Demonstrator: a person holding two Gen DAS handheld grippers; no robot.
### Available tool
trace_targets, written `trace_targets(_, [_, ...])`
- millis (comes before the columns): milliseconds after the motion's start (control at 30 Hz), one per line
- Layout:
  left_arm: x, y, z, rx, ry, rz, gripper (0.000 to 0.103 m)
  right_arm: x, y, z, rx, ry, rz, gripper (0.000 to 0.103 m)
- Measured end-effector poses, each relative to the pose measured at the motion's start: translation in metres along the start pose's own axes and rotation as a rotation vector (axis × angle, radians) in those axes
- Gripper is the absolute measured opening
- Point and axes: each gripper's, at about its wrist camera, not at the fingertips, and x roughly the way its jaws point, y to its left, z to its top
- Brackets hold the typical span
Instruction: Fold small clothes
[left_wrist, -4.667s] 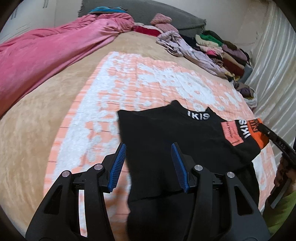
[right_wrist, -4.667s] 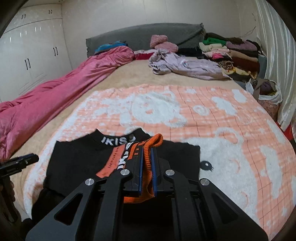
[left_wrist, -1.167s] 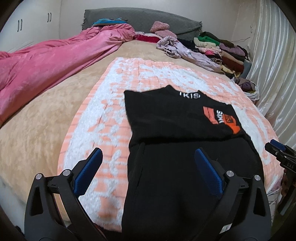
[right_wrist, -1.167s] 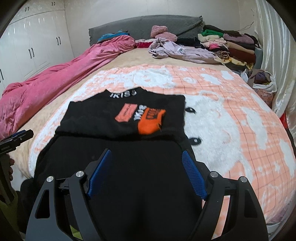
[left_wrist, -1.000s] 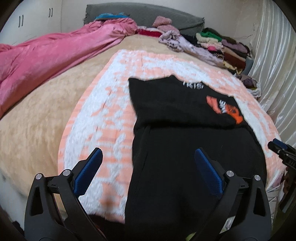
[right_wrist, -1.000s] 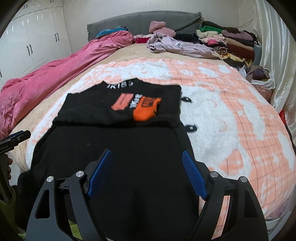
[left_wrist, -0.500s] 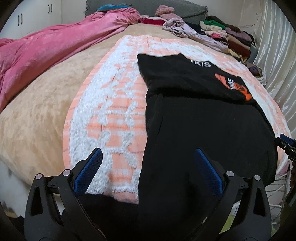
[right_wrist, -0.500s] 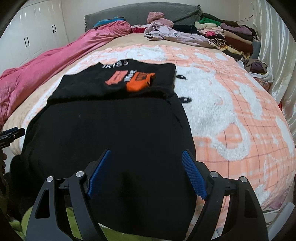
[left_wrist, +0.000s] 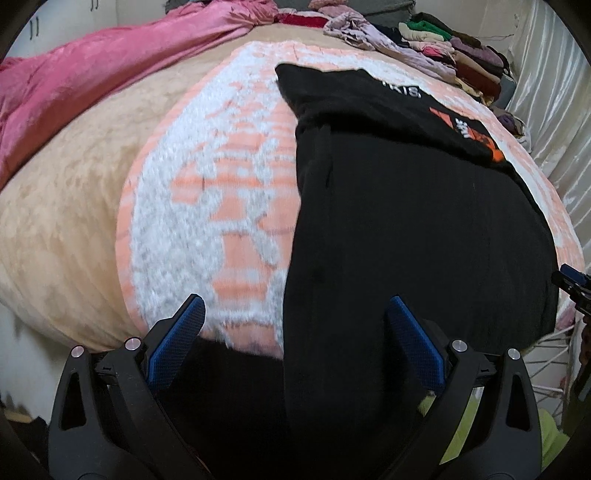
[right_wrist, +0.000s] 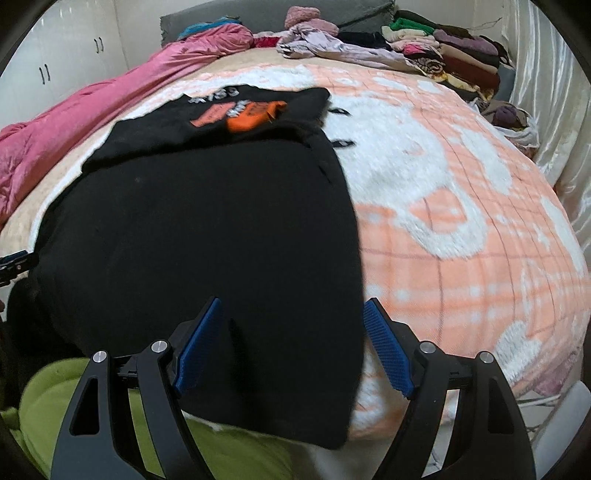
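This is a bedroom in a home. A wide bed (right_wrist: 480, 229) fills nearly the whole view, spread with a fluffy orange-and-white blanket (left_wrist: 207, 206) over a beige cover (left_wrist: 74, 177). A grey headboard (right_wrist: 258, 14) runs along the far end, and a pink quilt (right_wrist: 110, 107) lies bunched down one side. Folded clothes (right_wrist: 450, 55) are stacked at the far corner, next to a loose lilac garment (right_wrist: 332, 46). White wardrobe doors (right_wrist: 66, 62) with dark handles stand against one wall, and a pale shiny curtain (right_wrist: 554, 92) hangs along the opposite side.
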Motion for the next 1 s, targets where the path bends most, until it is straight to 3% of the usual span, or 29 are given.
trace_targets(67, [0.002, -0.001, -0.006, -0.002, 0.015, -0.013, 0.091, 0.001, -0.006, -0.007, 0.009, 0.015, -0.005, 0.077])
trace_targets(167, [0.002, -0.003, -0.012, 0.005, 0.028, -0.038, 0.079, 0.003, -0.015, -0.017, 0.021, 0.034, -0.009, 0.076])
trace_targets(300, [0.007, -0.006, -0.016, 0.011, 0.055, -0.056, 0.073, 0.007, -0.022, -0.028, 0.045, 0.051, 0.038, 0.064])
trace_targets(433, [0.012, -0.004, -0.019, 0.003, 0.075, -0.063, 0.073, 0.003, -0.017, -0.031, 0.025, 0.034, 0.097, 0.03])
trace_targets(467, [0.012, -0.003, -0.02, 0.004, 0.074, -0.064, 0.072, 0.001, -0.015, -0.031, 0.013, 0.029, 0.11, 0.027])
trace_targets(567, [0.011, -0.003, -0.02, 0.001, 0.078, -0.067, 0.069, 0.001, -0.015, -0.031, 0.007, 0.025, 0.124, 0.025])
trace_targets(633, [0.011, -0.003, -0.02, 0.005, 0.079, -0.072, 0.06, 0.001, -0.019, -0.032, 0.027, 0.023, 0.144, 0.025])
trace_targets(767, [0.009, -0.003, -0.022, -0.001, 0.075, -0.071, 0.054, 0.004, -0.026, -0.037, 0.047, 0.023, 0.148, 0.033])
trace_targets(833, [0.009, -0.004, -0.022, -0.001, 0.074, -0.064, 0.048, 0.005, -0.026, -0.039, 0.049, 0.018, 0.151, 0.032])
trace_targets(967, [0.008, -0.004, -0.02, 0.0, 0.071, -0.048, 0.033, 0.002, -0.024, -0.035, 0.062, 0.01, 0.183, 0.015])
trace_targets(1000, [0.006, -0.003, -0.02, -0.001, 0.066, -0.047, 0.016, 0.0, -0.026, -0.034, 0.067, 0.007, 0.196, 0.013])
